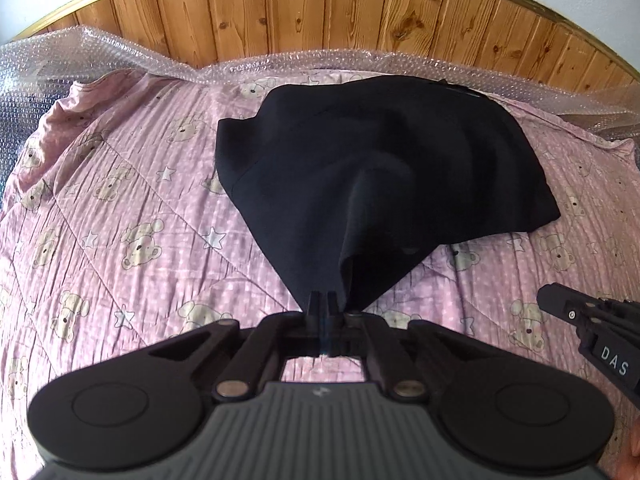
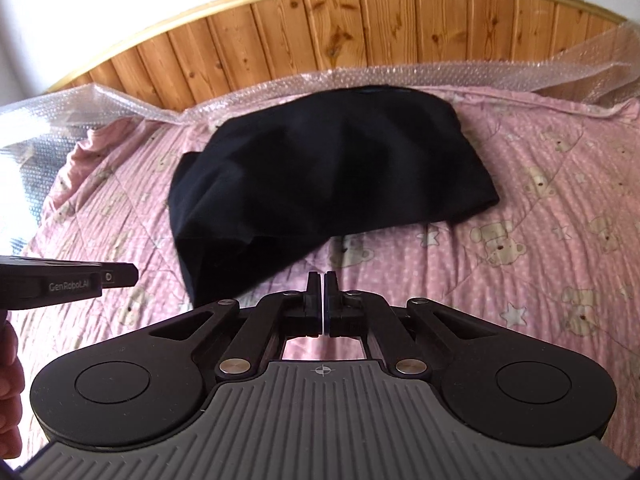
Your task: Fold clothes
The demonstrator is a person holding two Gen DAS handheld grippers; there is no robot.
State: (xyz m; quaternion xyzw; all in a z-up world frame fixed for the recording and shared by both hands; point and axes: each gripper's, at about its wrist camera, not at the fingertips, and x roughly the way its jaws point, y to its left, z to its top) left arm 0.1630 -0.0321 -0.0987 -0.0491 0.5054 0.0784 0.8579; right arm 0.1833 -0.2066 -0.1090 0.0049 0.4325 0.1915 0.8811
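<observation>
A black garment (image 1: pixel 380 152) lies spread on the pink bedcover, bunched at its far side. My left gripper (image 1: pixel 324 295) is shut on the garment's near corner, which rises off the bed in a taut peak toward the fingers. In the right wrist view the same garment (image 2: pixel 320 168) lies ahead and to the left. My right gripper (image 2: pixel 323 277) is shut with nothing between its fingers, just off the cloth's near edge. The right gripper (image 1: pixel 554 302) also shows at the right of the left wrist view, and the left gripper (image 2: pixel 126 276) shows at the left of the right wrist view.
The pink quilt (image 1: pixel 120 220) printed with bears and stars covers the bed. Bubble wrap (image 1: pixel 48 64) lies along the far edge and left side. A wooden panelled headboard (image 1: pixel 320 8) with a gold rim stands behind. A hand (image 2: pixel 10 380) is at the left edge.
</observation>
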